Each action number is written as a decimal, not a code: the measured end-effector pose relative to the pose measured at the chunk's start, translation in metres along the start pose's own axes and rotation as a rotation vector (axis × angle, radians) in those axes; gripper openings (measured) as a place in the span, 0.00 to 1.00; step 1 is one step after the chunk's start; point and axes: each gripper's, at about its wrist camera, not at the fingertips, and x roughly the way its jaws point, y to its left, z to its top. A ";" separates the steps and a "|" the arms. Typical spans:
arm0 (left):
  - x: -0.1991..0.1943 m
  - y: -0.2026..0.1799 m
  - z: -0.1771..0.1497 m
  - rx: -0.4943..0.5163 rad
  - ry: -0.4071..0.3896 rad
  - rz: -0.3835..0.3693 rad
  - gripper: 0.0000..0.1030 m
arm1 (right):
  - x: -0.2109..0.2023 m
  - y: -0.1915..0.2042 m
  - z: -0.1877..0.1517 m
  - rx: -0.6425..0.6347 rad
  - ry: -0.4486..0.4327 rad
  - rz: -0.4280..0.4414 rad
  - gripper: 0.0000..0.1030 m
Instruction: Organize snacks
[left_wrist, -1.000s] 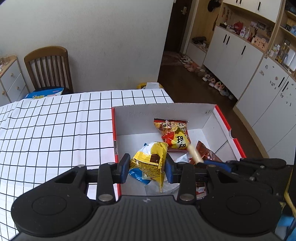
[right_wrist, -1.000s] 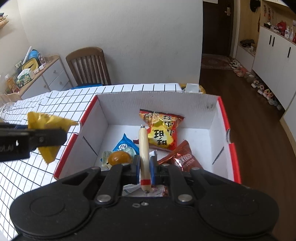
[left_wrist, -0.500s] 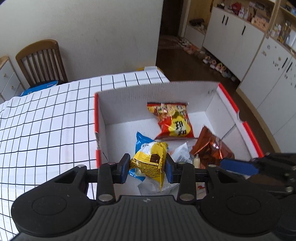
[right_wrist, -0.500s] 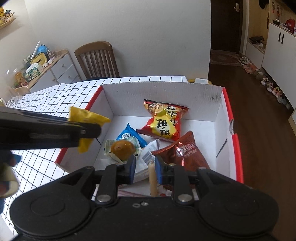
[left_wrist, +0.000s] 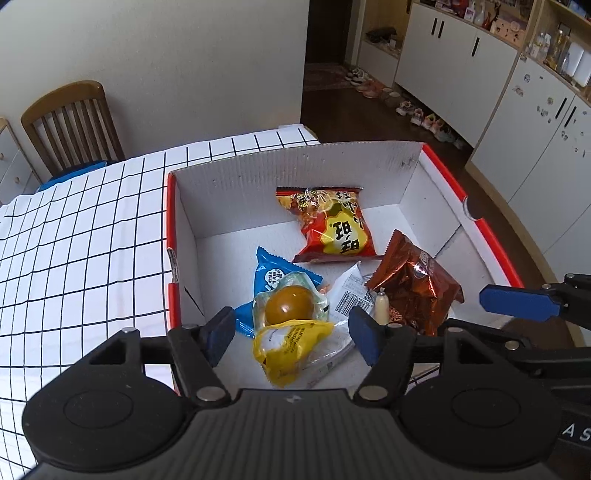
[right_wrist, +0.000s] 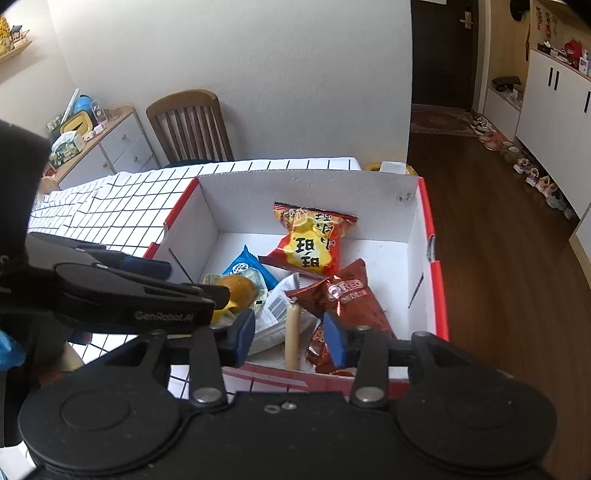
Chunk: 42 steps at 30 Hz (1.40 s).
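Left gripper (left_wrist: 291, 332): spread, empty | right gripper (right_wrist: 290, 332): spread, empty | yellow packet (left_wrist: 291, 349): lower centre, in box (left_wrist: 295, 166) | light, crinkly, slippery; grip sealed edge.

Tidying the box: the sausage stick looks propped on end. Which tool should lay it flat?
Right tool, probably: its open fingers straddle the sausage stick; the left tool hangs over the yellow packet.

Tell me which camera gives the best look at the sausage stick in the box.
The right wrist view: the sausage stick shows nearly full length between the open right gripper. The left wrist view shows only its pale tip behind a finger.
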 end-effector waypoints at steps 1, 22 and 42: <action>-0.002 0.000 -0.001 0.000 -0.005 0.000 0.65 | -0.001 -0.001 -0.001 0.003 -0.002 0.000 0.42; -0.079 0.007 -0.029 0.004 -0.157 -0.037 0.65 | -0.047 0.005 -0.009 -0.011 -0.106 0.008 0.70; -0.156 0.021 -0.066 0.017 -0.309 -0.096 0.81 | -0.110 0.043 -0.025 -0.047 -0.319 0.069 1.00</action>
